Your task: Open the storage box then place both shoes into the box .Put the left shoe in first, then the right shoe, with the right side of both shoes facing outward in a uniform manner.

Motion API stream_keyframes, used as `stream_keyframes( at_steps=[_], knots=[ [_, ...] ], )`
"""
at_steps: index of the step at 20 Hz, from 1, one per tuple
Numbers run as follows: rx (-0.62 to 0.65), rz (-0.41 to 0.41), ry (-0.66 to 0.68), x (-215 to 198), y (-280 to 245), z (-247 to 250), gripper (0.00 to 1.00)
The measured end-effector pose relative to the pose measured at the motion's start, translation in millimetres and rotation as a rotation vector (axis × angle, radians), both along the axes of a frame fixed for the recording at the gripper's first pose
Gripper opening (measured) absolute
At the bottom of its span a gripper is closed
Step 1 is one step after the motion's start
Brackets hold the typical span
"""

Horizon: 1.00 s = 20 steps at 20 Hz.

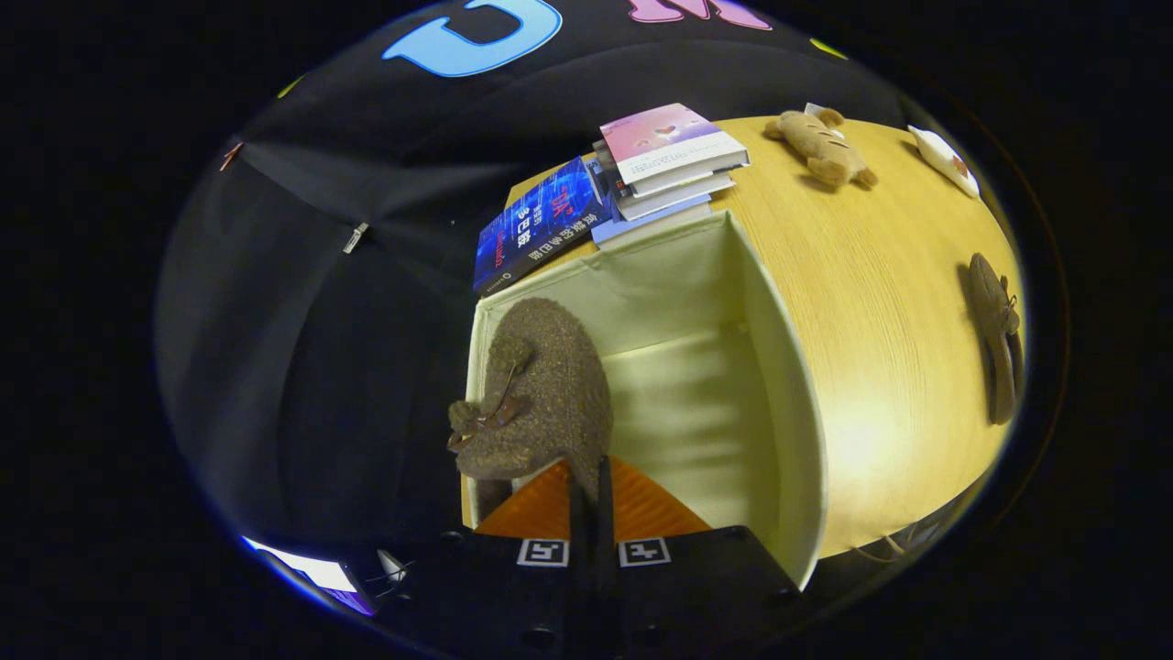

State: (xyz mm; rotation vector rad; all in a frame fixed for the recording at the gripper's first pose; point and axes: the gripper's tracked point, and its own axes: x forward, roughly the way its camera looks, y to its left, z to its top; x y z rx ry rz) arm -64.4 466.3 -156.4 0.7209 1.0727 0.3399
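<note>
A brown shoe [541, 385] is pinched at its rear by the tongs [586, 486], pressed nearly together, at lower centre. It is held inside the open storage box [779, 367] against the left wall, long axis pointing away from the tongs. The second shoe [994, 335] lies on the counter [871, 275] at right.

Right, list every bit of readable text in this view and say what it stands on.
"DA" in red: on the blue book cover; its Chinese title is too distorted to read surely.
Print on the pink book atop the stack: too small to read.
On the gripper, fingers shut on the brown shoe: two square coded markers, no words.
</note>
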Motion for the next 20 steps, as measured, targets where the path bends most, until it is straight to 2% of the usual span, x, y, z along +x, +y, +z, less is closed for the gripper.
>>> stream_keyframes(
  at_steps=[4,5,7,8,10,15,20],
  knots=[
    [0.049,0.023,0.025,-3.1,11.9,-3.0,0.08],
    [0.070,0.037,0.033,-5.7,11.9,-1.5,0.18],
    [0.126,0.052,0.014,-8.7,17.6,8.8,0.55],
    [0.140,0.054,-0.005,-9.4,16.7,14.6,0.65],
    [0.154,0.067,-0.041,-12.0,13.1,25.2,0.98],
    [0.094,0.070,-0.202,-12.9,-37.4,53.0,0.99],
    [-0.073,0.042,-0.361,-14.8,-142.6,60.6,0.99]
  ],
)
